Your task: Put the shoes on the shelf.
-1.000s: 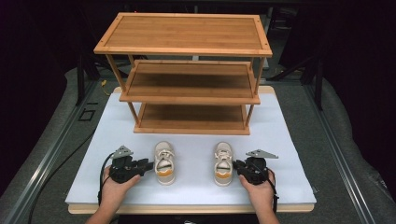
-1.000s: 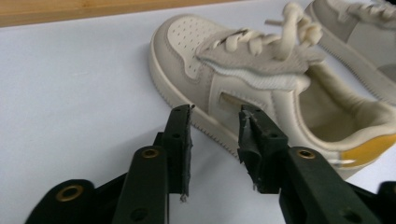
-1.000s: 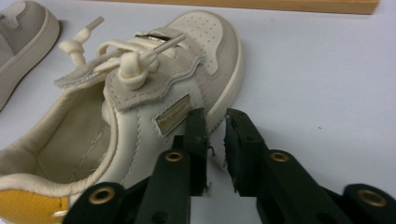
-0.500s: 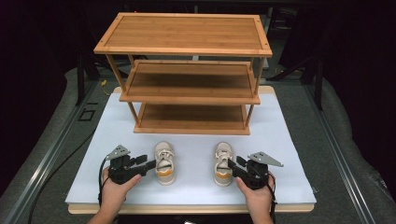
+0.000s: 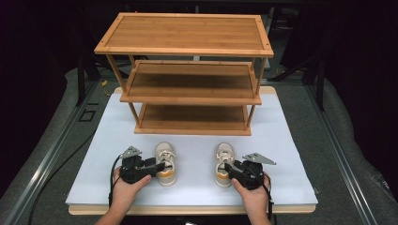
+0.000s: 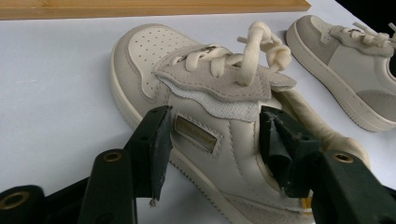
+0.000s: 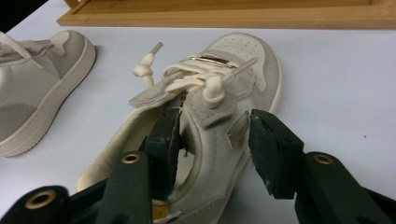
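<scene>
Two small cream shoes stand side by side, toes toward the rack, on the white board: the left shoe [image 5: 165, 161] and the right shoe [image 5: 224, 159]. My left gripper [image 5: 159, 167] reaches in from the left. In the left gripper view the left gripper [image 6: 215, 144] straddles the left shoe's [image 6: 154, 51] side wall, one jaw outside, one in the opening. These jaws have just been opening and stand open. My right gripper [image 5: 228, 168] straddles the right shoe's [image 7: 238, 51] side wall likewise. The right gripper [image 7: 212, 140] has just been opening too, with a gap at the outer jaw.
A three-tier wooden shoe rack [image 5: 192, 79] stands at the back of the white board [image 5: 291, 154], its bottom shelf just beyond the shoes' toes. Bare board lies to either side of the shoes. Dark grey floor and metal rails [image 5: 51, 154] border the board.
Both pairs of jaws have spread wider around the shoes' side walls. The hands and the shoes stay about where they were.
</scene>
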